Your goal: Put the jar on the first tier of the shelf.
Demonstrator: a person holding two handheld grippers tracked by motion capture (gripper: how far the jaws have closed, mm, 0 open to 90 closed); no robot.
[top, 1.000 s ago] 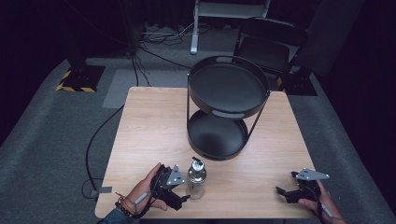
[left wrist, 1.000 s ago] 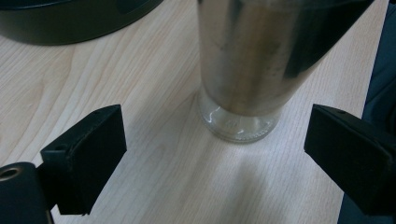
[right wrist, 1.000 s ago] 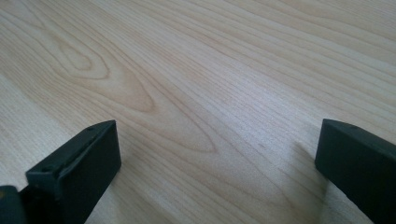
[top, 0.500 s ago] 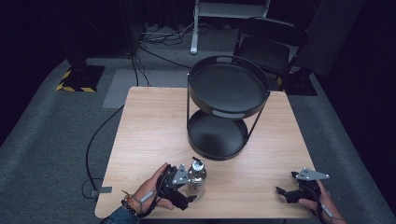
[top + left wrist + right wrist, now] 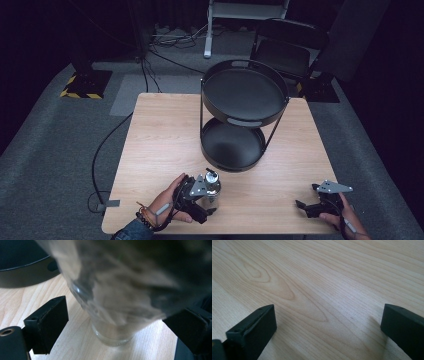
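Note:
A small clear glass bottle (image 5: 213, 183) with a metal top stands near the table's front edge, left of centre. My left gripper (image 5: 208, 194) reaches it from the left, held in a hand. In the left gripper view the bottle (image 5: 112, 322) is blurred and close between the two black pads (image 5: 50, 322). The jaws have just been closing on it, and a gap still shows at the left pad. My right gripper (image 5: 306, 198) rests at the front right, open. Bare wood lies between its pads (image 5: 254, 330) in the right gripper view.
A black two-tier round tray stand (image 5: 245, 122) sits at the table's far middle, its lower tray (image 5: 232, 167) just behind the bottle; its rim (image 5: 25, 275) appears in the left gripper view. A cable (image 5: 100, 150) hangs off the table's left side. A chair stands beyond.
The left gripper has slid a little to the right, so the bottle now stands between its jaws. The right gripper has kept still.

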